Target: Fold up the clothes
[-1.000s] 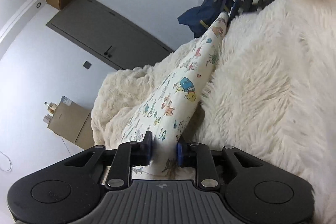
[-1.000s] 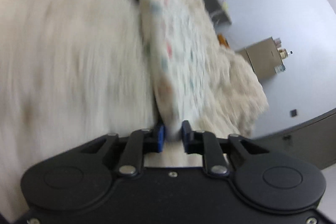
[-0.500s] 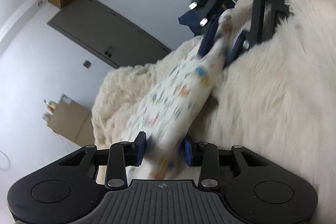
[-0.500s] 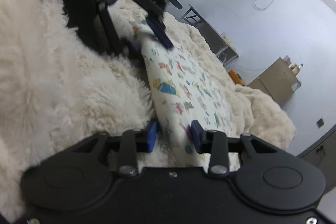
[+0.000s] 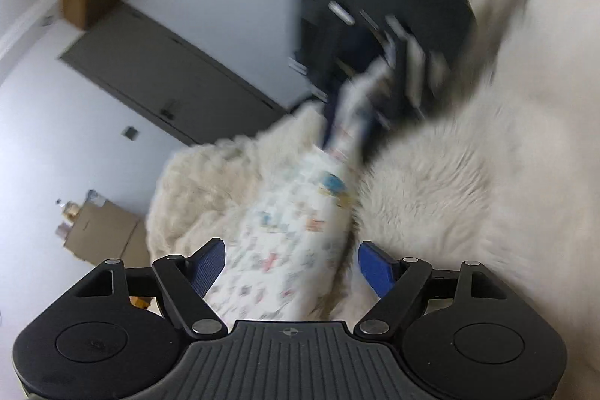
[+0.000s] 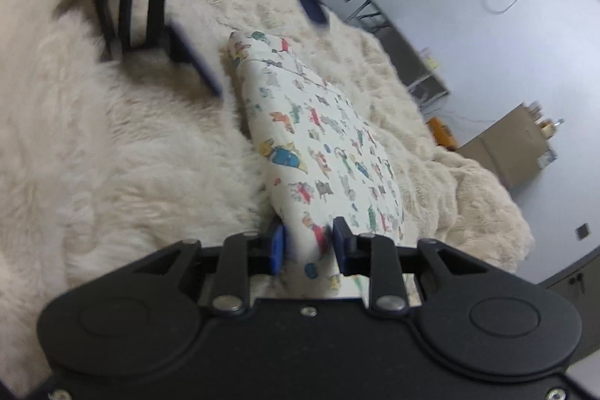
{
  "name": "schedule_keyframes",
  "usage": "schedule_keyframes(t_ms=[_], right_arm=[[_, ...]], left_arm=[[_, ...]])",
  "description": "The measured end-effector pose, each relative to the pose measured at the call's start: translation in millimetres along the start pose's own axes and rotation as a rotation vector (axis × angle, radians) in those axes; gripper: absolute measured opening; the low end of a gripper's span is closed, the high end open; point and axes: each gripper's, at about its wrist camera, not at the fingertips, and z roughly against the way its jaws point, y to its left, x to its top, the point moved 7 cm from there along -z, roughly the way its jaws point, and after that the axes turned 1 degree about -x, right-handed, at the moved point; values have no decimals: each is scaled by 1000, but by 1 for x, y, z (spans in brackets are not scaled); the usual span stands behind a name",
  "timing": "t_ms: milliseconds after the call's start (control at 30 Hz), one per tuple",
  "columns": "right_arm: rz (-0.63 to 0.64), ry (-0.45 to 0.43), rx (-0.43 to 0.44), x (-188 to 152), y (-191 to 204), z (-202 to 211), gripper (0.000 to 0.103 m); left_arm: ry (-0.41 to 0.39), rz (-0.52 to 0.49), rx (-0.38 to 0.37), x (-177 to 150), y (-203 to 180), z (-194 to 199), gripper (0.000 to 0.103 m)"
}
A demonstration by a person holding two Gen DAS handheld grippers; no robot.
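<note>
On fluffy blanket (image 6: 112, 156) | printed garment (image 6: 318, 152) folded | left gripper (image 5: 290, 265) jaws just opened

Garment (image 6: 318, 145): white fabric, dense small multicolour cartoon print (animals, vehicles). Folded into a long narrow band with several layers stacked, one long edge thick and rounded. Lies flat on the cream fluffy blanket (image 6: 112, 156), running lengthwise from one end to the other. Far end in the right wrist view is a squared-off fold, slightly raised. Near end sits between two blue pads. Left wrist view shows the same band (image 5: 292, 231), heavily blurred, tapering toward its far end; print detail is unreadable there.
</note>
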Motion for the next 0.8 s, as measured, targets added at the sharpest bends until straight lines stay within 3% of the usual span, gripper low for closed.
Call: schedule_keyframes(t_ms=[100,233,300,333,400,467,600,700,800], right_arm=[[-46,11,26,7,-21,-1,25],[-106,5,16,12,-35,2,26],[-107,-6,0,12,-28,5,31],[-100,-11,-7,12,-23,7,42],[-37,-33,-11,14,1,4,48],[0,2,-30,12,10,-7,46],[107,152,-168,-10,5,-32,43],[-11,149,-118,-15,-17,-28,34],[-119,141,-76,-10,-43,-24,31]], left_arm=[[24,32,32,-1,11,-10,65],[50,79,59,0,22,-20,25],[53,89,39,1,22,-21,24],[54,94,29,1,22,-21,23],[44,139,-8,1,29,-20,23],[43,169,-24,-1,36,-19,24],[30,254,-84,-8,50,-20,26],[25,351,-144,-10,63,-21,38],[27,302,-121,1,59,-26,41]])
